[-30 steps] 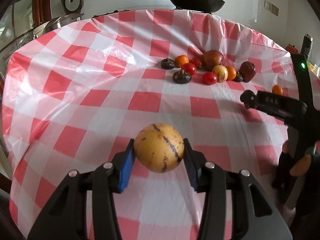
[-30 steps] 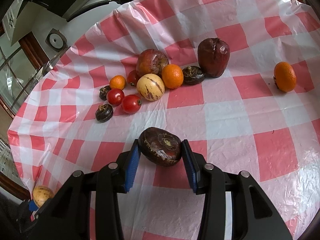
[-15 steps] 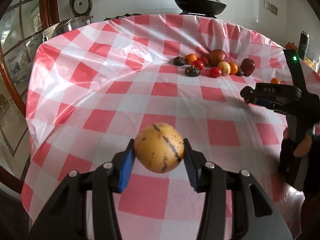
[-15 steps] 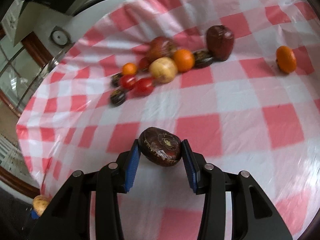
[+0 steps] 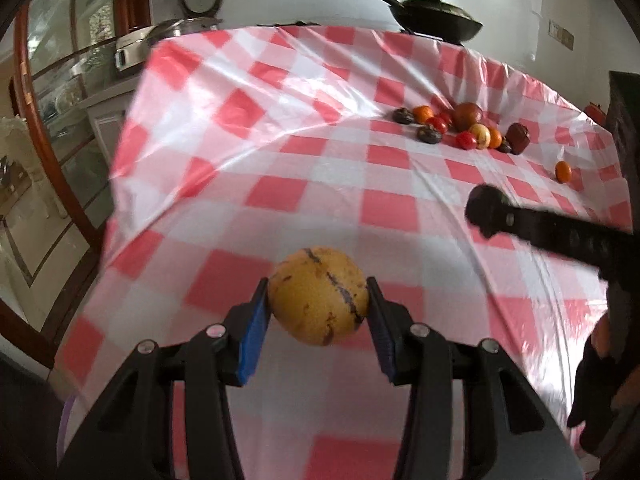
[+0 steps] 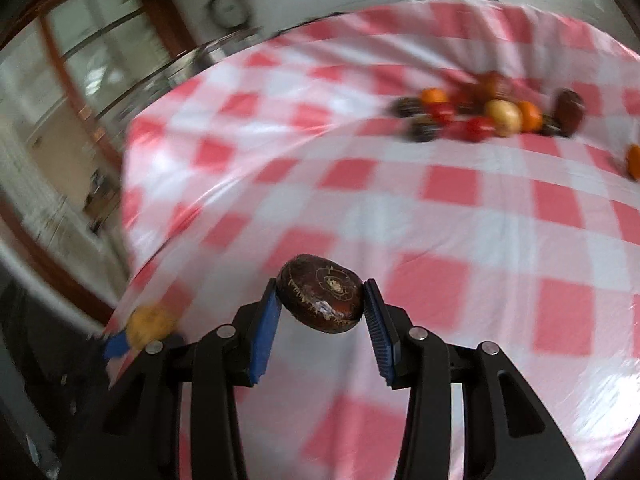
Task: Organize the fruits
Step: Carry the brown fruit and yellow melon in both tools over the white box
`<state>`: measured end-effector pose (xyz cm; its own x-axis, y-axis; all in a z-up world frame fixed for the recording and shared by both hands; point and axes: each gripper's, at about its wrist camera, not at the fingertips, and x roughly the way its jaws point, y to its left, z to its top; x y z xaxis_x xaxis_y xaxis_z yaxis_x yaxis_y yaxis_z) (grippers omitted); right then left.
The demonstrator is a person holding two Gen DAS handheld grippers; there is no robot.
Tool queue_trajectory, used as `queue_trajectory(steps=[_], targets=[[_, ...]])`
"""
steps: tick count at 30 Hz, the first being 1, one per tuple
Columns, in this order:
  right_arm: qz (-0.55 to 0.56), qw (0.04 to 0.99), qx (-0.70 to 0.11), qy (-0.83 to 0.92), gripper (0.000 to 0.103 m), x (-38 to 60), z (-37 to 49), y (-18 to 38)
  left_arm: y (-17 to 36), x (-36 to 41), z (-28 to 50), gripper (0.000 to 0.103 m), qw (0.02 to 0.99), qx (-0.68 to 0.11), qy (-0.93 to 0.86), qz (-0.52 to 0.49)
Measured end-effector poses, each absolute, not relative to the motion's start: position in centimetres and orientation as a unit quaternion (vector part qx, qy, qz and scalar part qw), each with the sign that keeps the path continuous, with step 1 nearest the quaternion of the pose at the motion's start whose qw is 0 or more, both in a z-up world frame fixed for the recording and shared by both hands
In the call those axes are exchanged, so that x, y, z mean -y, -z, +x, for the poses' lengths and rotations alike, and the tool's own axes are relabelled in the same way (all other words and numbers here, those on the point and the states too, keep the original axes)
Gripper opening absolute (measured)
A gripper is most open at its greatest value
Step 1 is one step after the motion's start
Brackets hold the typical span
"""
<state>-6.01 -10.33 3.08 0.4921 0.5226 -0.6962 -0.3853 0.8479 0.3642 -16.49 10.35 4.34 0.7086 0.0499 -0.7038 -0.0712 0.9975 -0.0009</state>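
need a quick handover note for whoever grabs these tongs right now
Left tongs: shut on a round yellow fruit with dark streaks, held above the red and white checked tablecloth.
Right tongs: shut on a flattish dark brown fruit, also in the air.
The mixed pile of fruits lies at the cloth's far side, a lone small orange fruit apart to its right.
Done: two fruits lifted. Left: set both down, sort the pile. No container is in view.

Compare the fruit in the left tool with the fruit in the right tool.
The yellow fruit is pale yellow with dark streaks; the dark fruit is glossy brown-black. The yellow fruit is rounder, the dark fruit flatter. Both are clamped between blue pads above the checked tablecloth, apart from the fruit pile.
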Motion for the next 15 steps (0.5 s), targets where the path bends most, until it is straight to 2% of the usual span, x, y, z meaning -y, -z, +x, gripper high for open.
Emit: queue_trajectory(steps=[11,15], targets=[[-0.043,0.808,-0.406,-0.426,0.042,-1.7,-17.1,-5.1,-4.9,-20.4,-28.5,0.047,0.926,-0.361,-0.106,-0.043],[-0.109,0.771,-0.389,-0.492,0.042,-6.6,-22.2,-5.0,-3.5,-24.6,-33.1,0.047,0.913,-0.373,-0.151,-0.066]])
